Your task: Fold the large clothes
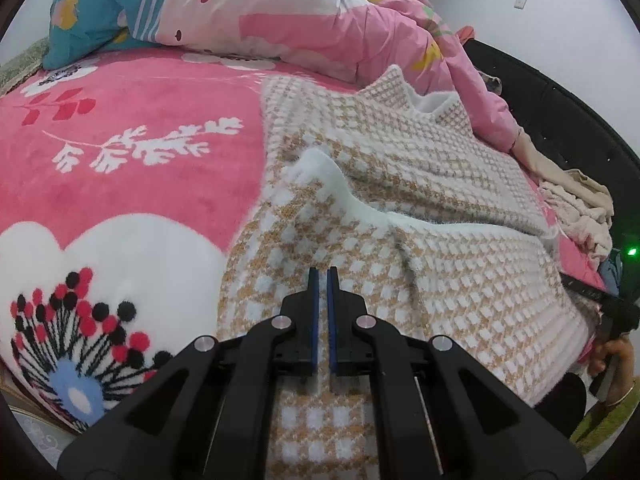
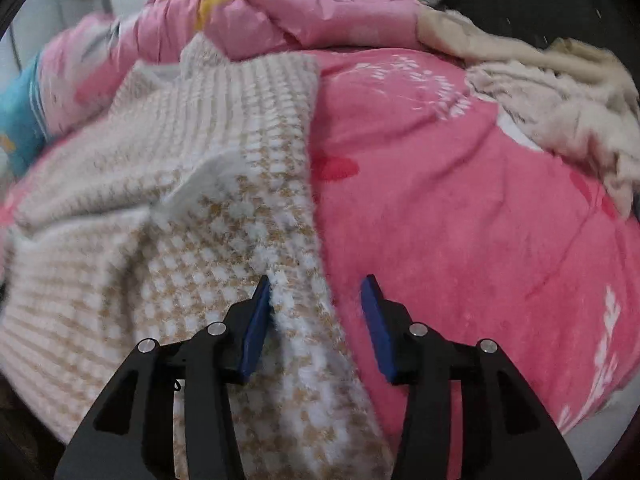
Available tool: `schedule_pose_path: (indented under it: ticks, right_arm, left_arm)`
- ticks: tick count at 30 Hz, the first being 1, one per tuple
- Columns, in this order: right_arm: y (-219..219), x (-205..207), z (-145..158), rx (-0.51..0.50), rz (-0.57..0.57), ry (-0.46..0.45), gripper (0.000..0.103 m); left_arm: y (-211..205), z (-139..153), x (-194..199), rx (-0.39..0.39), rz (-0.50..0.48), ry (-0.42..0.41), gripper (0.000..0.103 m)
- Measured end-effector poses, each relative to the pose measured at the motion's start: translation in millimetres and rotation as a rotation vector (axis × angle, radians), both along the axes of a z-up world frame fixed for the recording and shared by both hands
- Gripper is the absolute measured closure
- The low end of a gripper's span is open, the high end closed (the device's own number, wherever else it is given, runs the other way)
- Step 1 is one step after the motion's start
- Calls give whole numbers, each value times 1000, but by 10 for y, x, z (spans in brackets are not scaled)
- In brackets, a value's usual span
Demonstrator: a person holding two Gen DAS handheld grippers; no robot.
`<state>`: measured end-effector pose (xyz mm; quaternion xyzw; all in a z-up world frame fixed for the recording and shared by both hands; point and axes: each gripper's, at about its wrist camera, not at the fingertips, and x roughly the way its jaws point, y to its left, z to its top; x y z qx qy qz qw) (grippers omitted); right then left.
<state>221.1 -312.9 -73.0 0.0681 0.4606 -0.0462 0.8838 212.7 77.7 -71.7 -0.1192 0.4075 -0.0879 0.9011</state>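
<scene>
A large fuzzy sweater [image 1: 420,184] in a tan and white check lies spread on the pink bed, with a white-lined fold rising across its middle. My left gripper [image 1: 323,276] is shut on the sweater's near edge, fabric pinched between its blue pads. In the right wrist view the sweater [image 2: 172,216] fills the left half. My right gripper [image 2: 318,284] is open, its jaws straddling the sweater's right edge just above the cloth. The right gripper also shows at the far right of the left wrist view [image 1: 608,312], held in a hand.
The bed is covered by a pink floral blanket [image 1: 132,152]. A bunched pink duvet [image 1: 320,20] and a teal pillow [image 1: 92,12] lie at the head. Beige clothes [image 2: 560,92] are heaped at the bed's right side, by a black headboard [image 2: 520,4].
</scene>
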Motion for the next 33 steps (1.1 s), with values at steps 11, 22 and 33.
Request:
schedule_pose_path:
  ticks: [11,22,33]
  right_arm:
    - [1109,-533,482,69,400,-108,59]
    - [1242,-440,231,61,408,-24,57]
    - [1575,-507,-23,0,485,21,54]
  left_arm:
    - [-326,427,-377,-84,-160,-78,78]
    - [-799,234,-559,42,-204,-54,71]
    - [-1172,20,-681,126,-309,-18,60]
